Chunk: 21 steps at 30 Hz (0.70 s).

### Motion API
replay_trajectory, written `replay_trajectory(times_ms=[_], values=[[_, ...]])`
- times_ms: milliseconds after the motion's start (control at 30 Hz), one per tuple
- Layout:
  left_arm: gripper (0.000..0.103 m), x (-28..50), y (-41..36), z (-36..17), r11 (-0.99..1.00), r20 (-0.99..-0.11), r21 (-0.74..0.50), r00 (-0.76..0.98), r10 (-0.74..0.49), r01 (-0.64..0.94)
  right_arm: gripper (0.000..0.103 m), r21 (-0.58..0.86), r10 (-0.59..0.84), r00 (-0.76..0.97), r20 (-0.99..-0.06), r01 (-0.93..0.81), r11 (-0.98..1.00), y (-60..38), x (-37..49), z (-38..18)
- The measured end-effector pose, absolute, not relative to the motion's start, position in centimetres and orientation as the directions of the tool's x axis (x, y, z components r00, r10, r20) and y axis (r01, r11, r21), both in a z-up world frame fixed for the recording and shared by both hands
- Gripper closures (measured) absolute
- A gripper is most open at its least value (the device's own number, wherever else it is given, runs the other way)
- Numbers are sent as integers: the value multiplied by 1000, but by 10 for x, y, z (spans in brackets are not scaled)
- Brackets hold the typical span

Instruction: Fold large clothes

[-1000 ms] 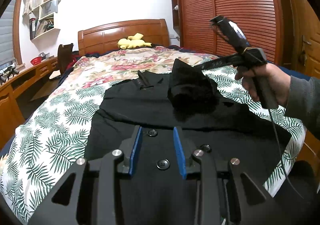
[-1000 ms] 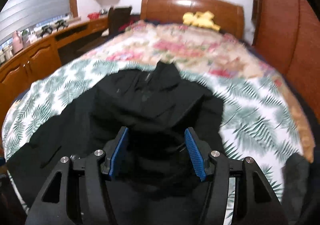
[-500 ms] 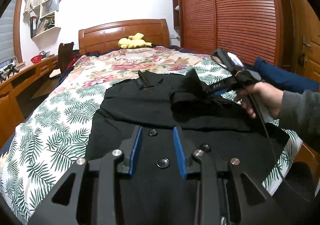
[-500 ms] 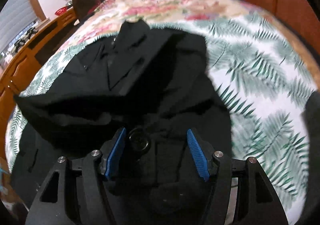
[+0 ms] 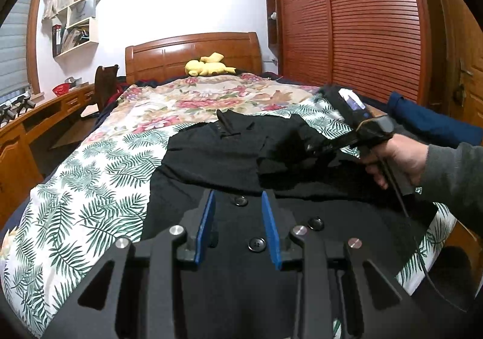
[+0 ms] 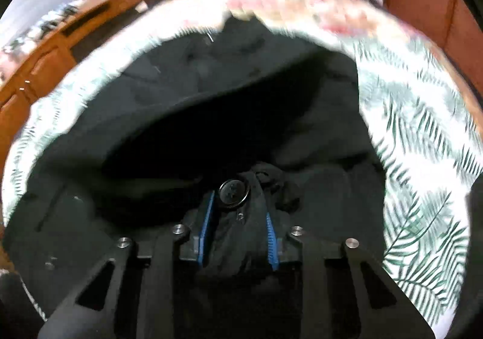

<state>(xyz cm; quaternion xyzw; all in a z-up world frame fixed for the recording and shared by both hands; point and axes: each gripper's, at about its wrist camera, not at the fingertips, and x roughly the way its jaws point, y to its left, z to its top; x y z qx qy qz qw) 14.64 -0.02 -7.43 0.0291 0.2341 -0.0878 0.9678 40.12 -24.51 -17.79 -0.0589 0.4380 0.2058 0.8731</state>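
Note:
A black buttoned coat (image 5: 217, 164) lies spread on the leaf-print bed cover (image 5: 99, 188). My left gripper (image 5: 238, 197) hovers over its lower front. Its blue pads stand apart, with flat cloth and buttons showing between them. A person's hand (image 5: 395, 158) holds my right gripper (image 5: 302, 145) low over the coat's right side, in the folded-over sleeve (image 5: 289, 158). In the right wrist view, the right gripper (image 6: 240, 203) is closing its jaws. Bunched black sleeve cloth fills the gap, and a round button (image 6: 234, 192) sits at the fingertips. The coat (image 6: 169, 91) spreads beyond.
A yellow plush toy (image 5: 208, 65) rests by the wooden headboard (image 5: 193, 49). Louvred wardrobe doors (image 5: 362, 22) stand along the right. A desk (image 5: 36, 121) and a chair (image 5: 104, 85) are on the left. Blue cloth (image 5: 428, 121) lies at the bed's right edge.
The right gripper has come down from well above the bed to just over the coat, bringing the sleeve with it. Its pads have drawn closer around the cloth. The left gripper has stayed put.

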Motion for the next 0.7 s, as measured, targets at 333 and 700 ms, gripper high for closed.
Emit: replay_trajectory(times_ms=[333,700], values=[[73,141,29,-62,992,-423,-19,897,-124,128,68,114,544,577,-610,-615,780,-184,303,-65],[73,142,53,-62,993,-425,-60,898,-114,97,64,88,596,542,-592,-693,716,-155,255,-49]])
